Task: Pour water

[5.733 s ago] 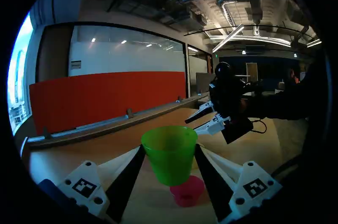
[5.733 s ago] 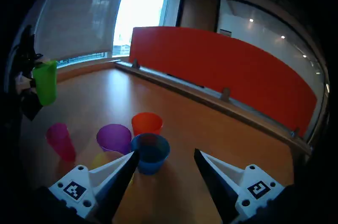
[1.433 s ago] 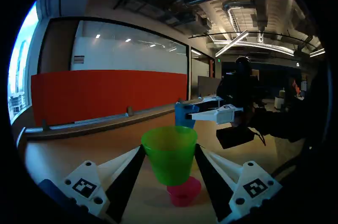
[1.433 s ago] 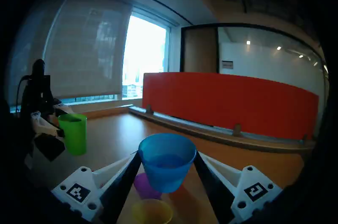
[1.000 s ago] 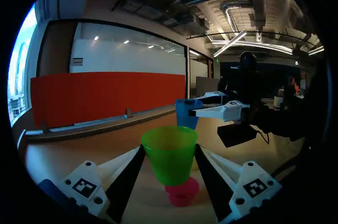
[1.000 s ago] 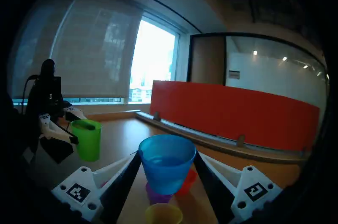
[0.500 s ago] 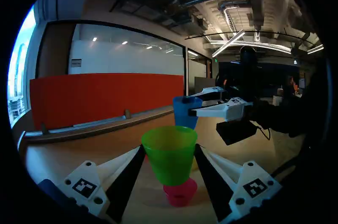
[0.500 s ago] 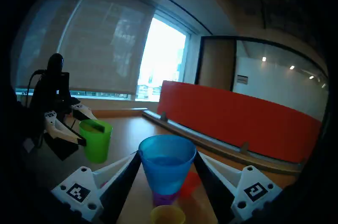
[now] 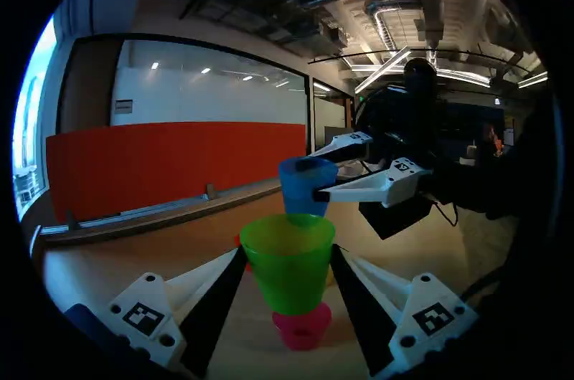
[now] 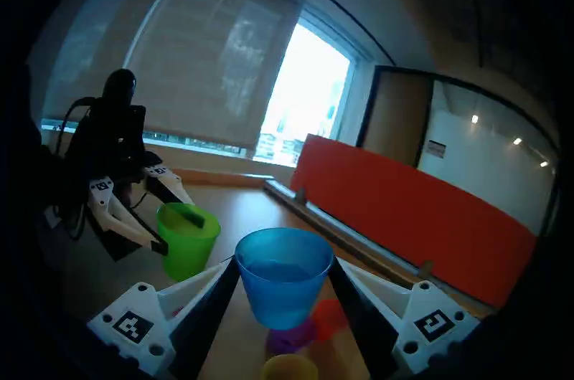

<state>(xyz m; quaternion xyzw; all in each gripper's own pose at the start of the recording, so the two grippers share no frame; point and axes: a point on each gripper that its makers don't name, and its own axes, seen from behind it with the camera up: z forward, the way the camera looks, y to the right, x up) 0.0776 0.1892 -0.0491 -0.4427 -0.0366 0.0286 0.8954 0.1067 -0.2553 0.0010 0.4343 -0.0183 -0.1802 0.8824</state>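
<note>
In the left gripper view my left gripper [image 9: 288,272] is shut on a green cup [image 9: 288,259], held upright above the table. Just behind and above it hangs a blue cup [image 9: 306,184], gripped by my right gripper [image 9: 316,176]. In the right gripper view my right gripper [image 10: 282,287] is shut on the blue cup [image 10: 283,285], which has water in it and stands upright. To its left the green cup [image 10: 186,238] sits in my left gripper [image 10: 171,226], lower than the blue cup's rim.
A pink cup [image 9: 301,325] stands on the wooden table [image 9: 129,265] under the green one. Purple [image 10: 289,340], orange [image 10: 328,317] and yellow [image 10: 289,367] cups stand below the blue cup. A red partition [image 10: 409,208] runs along the table's far edge.
The right gripper lifted the blue cup off the table and brought it toward the green cup, now close behind and above it. The left gripper has held nearly still.
</note>
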